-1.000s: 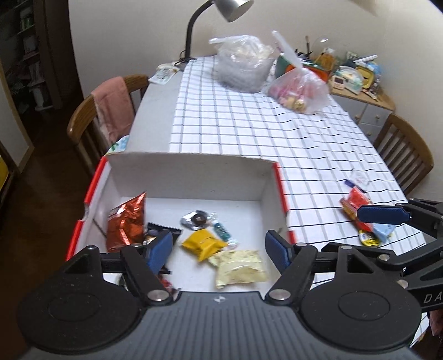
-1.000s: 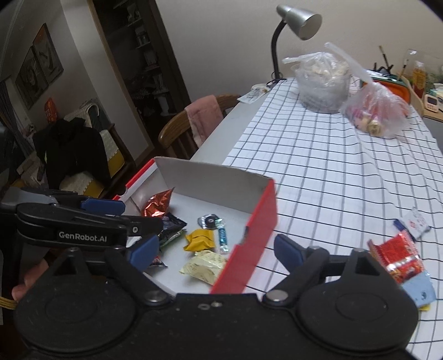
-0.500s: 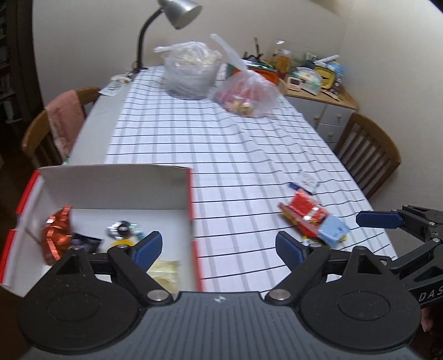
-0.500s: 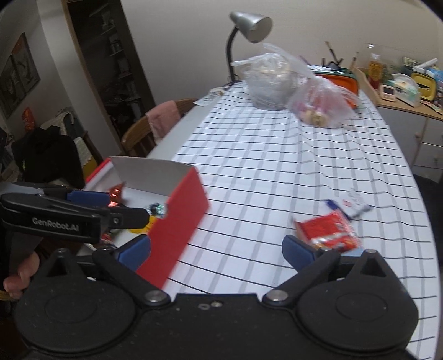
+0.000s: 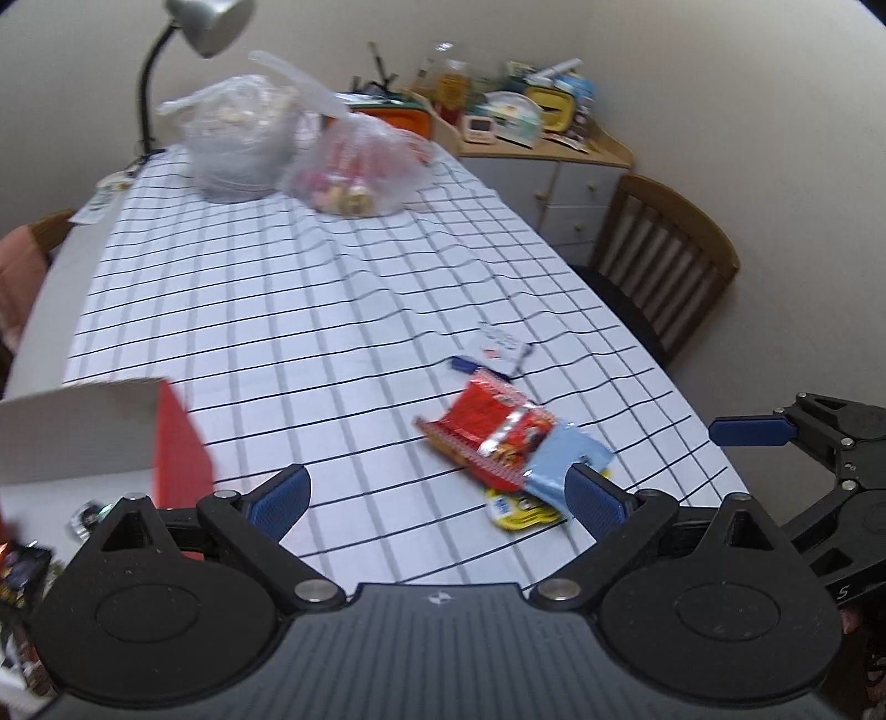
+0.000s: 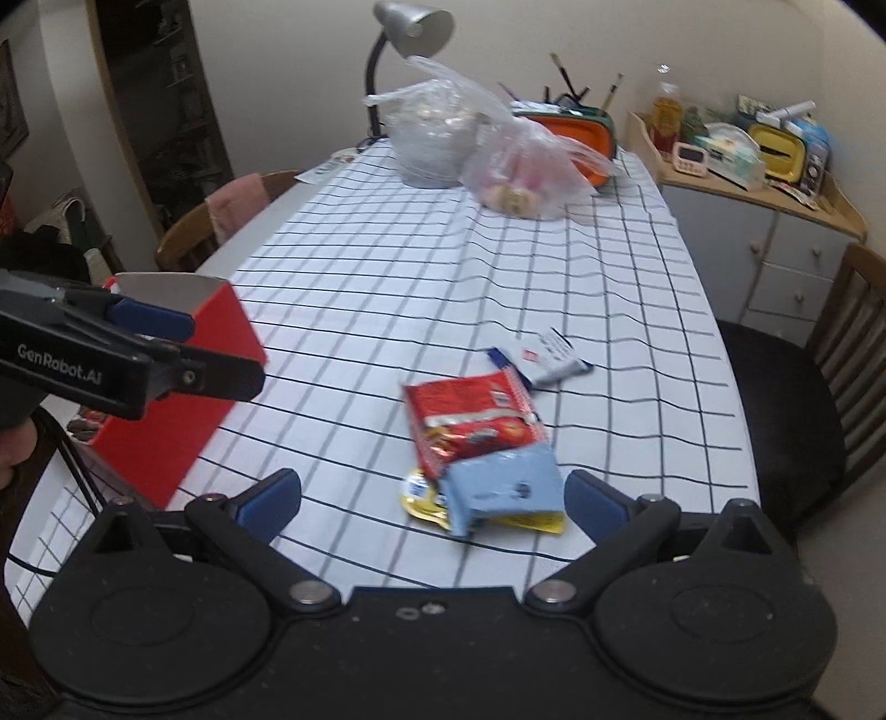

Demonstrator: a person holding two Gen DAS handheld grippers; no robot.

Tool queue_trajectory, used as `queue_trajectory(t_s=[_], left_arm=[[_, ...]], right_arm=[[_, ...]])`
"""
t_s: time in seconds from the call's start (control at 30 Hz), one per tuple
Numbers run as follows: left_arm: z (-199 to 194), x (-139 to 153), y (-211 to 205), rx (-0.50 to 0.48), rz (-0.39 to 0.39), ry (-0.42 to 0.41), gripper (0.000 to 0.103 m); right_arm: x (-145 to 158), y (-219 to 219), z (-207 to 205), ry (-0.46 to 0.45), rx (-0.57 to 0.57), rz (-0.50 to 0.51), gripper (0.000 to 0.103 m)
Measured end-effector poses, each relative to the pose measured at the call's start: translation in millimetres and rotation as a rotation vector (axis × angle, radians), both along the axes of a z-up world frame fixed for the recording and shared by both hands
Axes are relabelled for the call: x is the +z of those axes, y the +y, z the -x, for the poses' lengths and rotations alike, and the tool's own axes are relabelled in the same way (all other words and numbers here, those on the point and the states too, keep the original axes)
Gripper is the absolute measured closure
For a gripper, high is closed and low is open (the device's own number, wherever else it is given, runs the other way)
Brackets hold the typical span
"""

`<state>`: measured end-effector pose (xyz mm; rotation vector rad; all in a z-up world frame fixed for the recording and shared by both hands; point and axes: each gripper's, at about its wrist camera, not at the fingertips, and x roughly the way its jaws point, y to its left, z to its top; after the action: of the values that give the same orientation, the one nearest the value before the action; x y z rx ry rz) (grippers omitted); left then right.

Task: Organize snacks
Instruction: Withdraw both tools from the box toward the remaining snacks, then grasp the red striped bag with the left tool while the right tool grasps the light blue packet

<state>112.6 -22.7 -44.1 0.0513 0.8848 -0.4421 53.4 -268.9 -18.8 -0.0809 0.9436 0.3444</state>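
With both claws wide and empty—left claw [image 5: 437, 495] just opened—next: grab glossy red snack packet [image 6: 470, 421], w/ right claw [image 6: 432, 498].

Wide-open right tool [image 6: 432, 501] above snack packets [image 6: 482, 443] on checked tablecloth [image 6: 387, 288]

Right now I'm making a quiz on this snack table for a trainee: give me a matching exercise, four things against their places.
Things:
1. red snack packet
2. light blue packet
3. red box
4. desk lamp

Places:
A. far end of the table
B. left edge of the checked cloth
C. middle of the pile, partly under another packet
D. nearest the right gripper, on top

Pairs: 1-C, 2-D, 3-B, 4-A
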Motion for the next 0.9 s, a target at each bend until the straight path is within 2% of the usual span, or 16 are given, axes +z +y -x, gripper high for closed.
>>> queue_trajectory(t_s=[0.33, 0.67, 0.9], left_arm=[[-42, -33, -61, -0.175, -0.187, 0.021, 0.004], [-90, -74, -106, -0.311, -0.282, 0.133, 0.004], [-115, -100, -127, -0.354, -0.297, 0.212, 0.004]], right_arm=[[-32, -20, -20, 0.048, 0.012, -0.013, 0.001], [-65, -22, -42, 0.099, -0.001, -0.003, 0.001], [-84, -19, -56, 0.123, 0.010, 0.011, 0.001]])
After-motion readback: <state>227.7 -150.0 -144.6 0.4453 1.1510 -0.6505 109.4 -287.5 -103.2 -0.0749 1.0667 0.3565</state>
